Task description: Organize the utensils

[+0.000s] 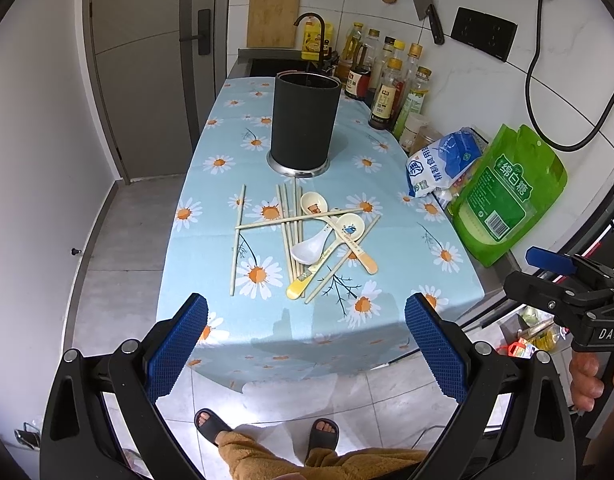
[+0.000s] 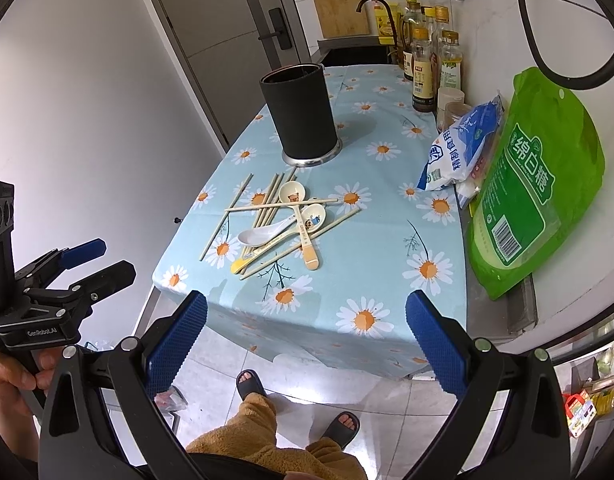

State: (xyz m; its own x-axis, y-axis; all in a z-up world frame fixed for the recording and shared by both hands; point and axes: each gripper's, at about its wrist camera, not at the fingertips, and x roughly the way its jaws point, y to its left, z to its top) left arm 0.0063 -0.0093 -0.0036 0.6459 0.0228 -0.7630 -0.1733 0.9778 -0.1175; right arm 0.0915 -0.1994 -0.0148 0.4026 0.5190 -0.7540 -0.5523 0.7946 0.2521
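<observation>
A dark cylindrical utensil holder stands upright on the daisy tablecloth. In front of it lies a loose pile of several cream chopsticks and three ceramic spoons: a plain white one, one with a bear print and one with a blue print. My left gripper is open and empty, held off the table's near edge. My right gripper is also open and empty, at the near edge.
A green sugar bag and a blue-white salt bag lean at the right wall. Sauce and oil bottles stand behind. A sink with faucet lies beyond the holder. Floor lies left.
</observation>
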